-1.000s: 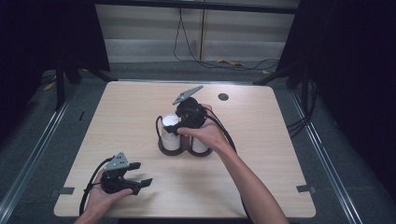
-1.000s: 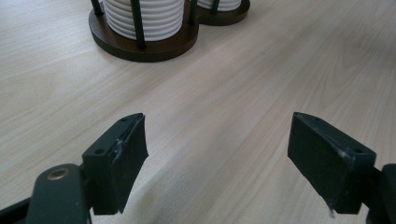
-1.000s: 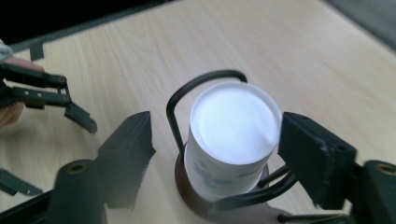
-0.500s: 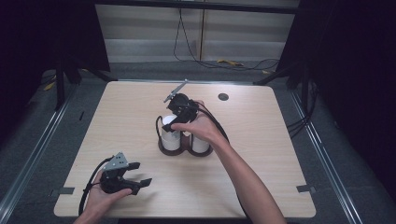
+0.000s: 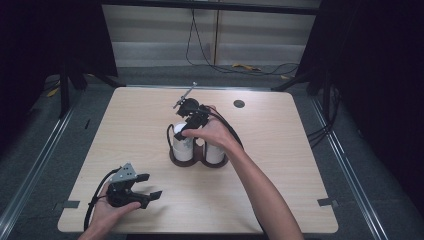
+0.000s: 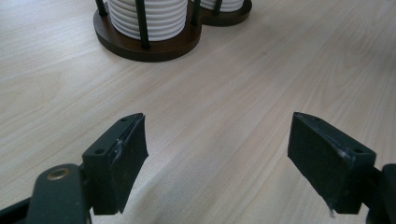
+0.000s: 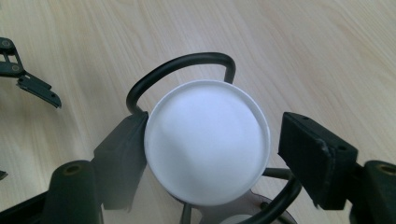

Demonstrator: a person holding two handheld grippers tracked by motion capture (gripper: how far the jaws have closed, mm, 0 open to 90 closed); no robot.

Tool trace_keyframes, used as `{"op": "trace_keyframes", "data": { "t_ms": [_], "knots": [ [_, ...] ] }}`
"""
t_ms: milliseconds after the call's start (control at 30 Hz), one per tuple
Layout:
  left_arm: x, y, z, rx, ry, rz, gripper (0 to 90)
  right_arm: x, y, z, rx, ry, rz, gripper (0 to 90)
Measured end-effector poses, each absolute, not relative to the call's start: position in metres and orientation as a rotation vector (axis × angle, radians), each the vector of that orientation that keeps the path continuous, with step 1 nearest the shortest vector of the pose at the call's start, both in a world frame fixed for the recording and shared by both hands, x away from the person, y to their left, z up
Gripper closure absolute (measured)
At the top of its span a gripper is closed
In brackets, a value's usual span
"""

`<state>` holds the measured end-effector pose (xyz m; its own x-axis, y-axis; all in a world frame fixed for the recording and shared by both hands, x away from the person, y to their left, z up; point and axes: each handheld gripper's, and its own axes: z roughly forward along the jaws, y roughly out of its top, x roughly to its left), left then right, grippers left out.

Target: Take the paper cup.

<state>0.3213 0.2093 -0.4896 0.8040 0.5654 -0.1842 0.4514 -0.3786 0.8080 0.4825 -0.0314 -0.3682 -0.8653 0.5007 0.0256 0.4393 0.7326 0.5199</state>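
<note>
The table carries a dark wooden stand near its middle, holding two white stacks of cups side by side; the left stack sits inside the stand's black wire bars; the right gripper hangs over that stack, jaws just reopened, one touching the rim, the other clear; nearer the person than the stand, the left gripper rests released, nothing between its jaws.
</note>
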Motion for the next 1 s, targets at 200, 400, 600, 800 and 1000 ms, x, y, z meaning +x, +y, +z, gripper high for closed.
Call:
{"op": "trace_keyframes", "data": {
  "t_ms": [200, 400, 600, 800, 1000],
  "knots": [
    [0.3209, 0.2090, -0.4896, 2.042, 0.757, 0.151, 19.7, 0.4850, -0.0307, -0.3722, 0.763, 2.852, 0.776, 26.5],
    [0.3204, 0.2076, -0.4912, 2.043, 0.758, 0.145, 19.8, 0.4836, -0.0271, -0.3768, 0.705, 2.868, 0.715, 28.7],
    [0.3203, 0.2068, -0.4910, 2.051, 0.747, 0.147, 20.1, 0.4837, -0.0273, -0.3764, 0.705, 2.873, 0.728, 32.5],
    [0.3201, 0.2062, -0.4914, 2.057, 0.748, 0.142, 20.1, 0.4829, -0.0293, -0.3740, 0.686, 2.867, 0.727, 33.5],
    [0.3200, 0.2058, -0.4916, 2.054, 0.748, 0.144, 20.1, 0.4818, -0.0303, -0.3722, 0.684, 2.862, 0.741, 33.7]
  ]
}}
